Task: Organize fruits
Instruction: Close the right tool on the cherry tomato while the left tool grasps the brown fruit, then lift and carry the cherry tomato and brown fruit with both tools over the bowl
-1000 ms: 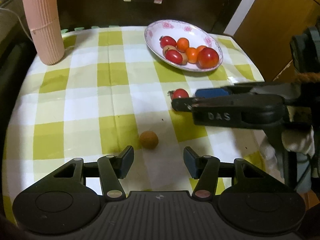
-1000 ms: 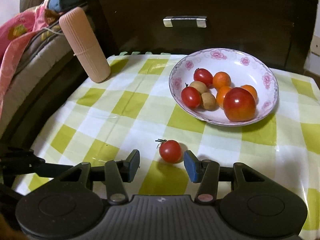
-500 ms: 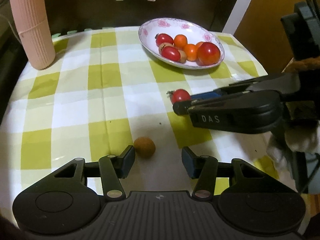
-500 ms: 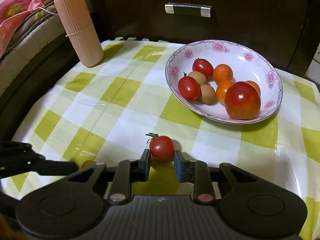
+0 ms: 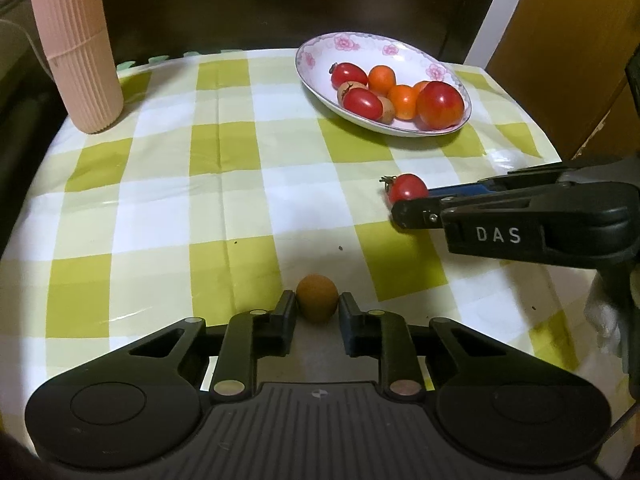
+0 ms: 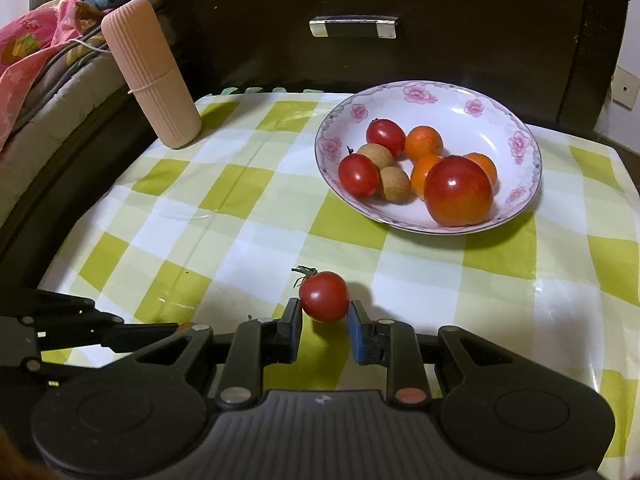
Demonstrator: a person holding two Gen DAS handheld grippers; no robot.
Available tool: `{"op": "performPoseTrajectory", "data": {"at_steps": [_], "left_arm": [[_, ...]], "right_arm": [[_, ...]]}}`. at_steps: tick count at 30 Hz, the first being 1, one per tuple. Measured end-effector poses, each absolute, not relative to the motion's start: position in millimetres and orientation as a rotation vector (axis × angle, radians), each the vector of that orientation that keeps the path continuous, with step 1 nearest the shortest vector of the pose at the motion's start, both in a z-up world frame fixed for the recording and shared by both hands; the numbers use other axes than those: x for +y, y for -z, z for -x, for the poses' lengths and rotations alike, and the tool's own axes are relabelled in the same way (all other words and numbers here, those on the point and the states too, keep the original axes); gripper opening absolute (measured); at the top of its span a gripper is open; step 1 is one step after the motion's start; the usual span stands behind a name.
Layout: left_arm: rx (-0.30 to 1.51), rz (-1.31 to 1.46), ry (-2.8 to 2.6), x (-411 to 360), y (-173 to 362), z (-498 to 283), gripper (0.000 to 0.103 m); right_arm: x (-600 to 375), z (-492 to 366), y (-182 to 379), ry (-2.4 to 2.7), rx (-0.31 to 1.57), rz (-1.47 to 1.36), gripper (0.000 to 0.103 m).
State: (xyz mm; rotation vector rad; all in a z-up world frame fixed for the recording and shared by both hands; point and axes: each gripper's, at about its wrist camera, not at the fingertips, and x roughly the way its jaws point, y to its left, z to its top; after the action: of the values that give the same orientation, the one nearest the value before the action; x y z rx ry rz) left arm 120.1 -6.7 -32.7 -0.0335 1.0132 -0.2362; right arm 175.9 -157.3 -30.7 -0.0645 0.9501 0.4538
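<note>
A small brown round fruit (image 5: 316, 293) lies on the yellow-checked tablecloth, right between my left gripper's (image 5: 317, 307) pads. The jaws are closing, and both pads touch its sides. A red cherry tomato (image 6: 323, 295) with a green stem sits farther right, and my right gripper (image 6: 324, 314) is shut on it. From the left wrist view, that tomato (image 5: 406, 187) shows at the tip of the right gripper (image 5: 414, 205). The flowered white bowl (image 6: 440, 89) at the back right holds a big tomato, cherry tomatoes, small oranges and brown fruits.
A pink ribbed cylinder (image 5: 74, 44) stands at the back left corner of the table. Behind the table is a dark drawer front with a metal handle (image 6: 353, 26). Bedding (image 6: 36, 52) lies off the left edge. The table's right edge drops beside a wooden cabinet (image 5: 560, 52).
Both grippers went from open to closed. The right one took hold of the cherry tomato first, then the left one moved in and closed on the brown fruit.
</note>
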Motion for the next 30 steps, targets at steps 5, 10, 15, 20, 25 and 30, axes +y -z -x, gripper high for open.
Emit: {"op": "performPoseTrajectory", "data": {"at_steps": [5, 10, 15, 20, 25, 30], "left_arm": [[1.008, 0.003, 0.242, -11, 33, -120, 0.036], [1.001, -0.024, 0.236, -16, 34, -122, 0.036], [1.004, -0.058, 0.224, -19, 34, -121, 0.031], [1.009, -0.060, 0.223, -19, 32, -122, 0.030], [0.988, -0.033, 0.235, -21, 20, -126, 0.030], [0.947, -0.011, 0.236, -25, 3, -139, 0.030]], "right_arm": [[-161, -172, 31, -0.451, 0.956, 0.059, 0.024], [-164, -169, 32, -0.449, 0.968, 0.063, 0.024], [-165, -168, 33, -0.431, 0.985, 0.072, 0.024], [-165, -164, 35, -0.423, 0.997, 0.088, 0.024], [-168, -162, 28, -0.415, 0.983, 0.077, 0.024], [-173, -163, 17, -0.402, 0.958, 0.055, 0.024]]}}
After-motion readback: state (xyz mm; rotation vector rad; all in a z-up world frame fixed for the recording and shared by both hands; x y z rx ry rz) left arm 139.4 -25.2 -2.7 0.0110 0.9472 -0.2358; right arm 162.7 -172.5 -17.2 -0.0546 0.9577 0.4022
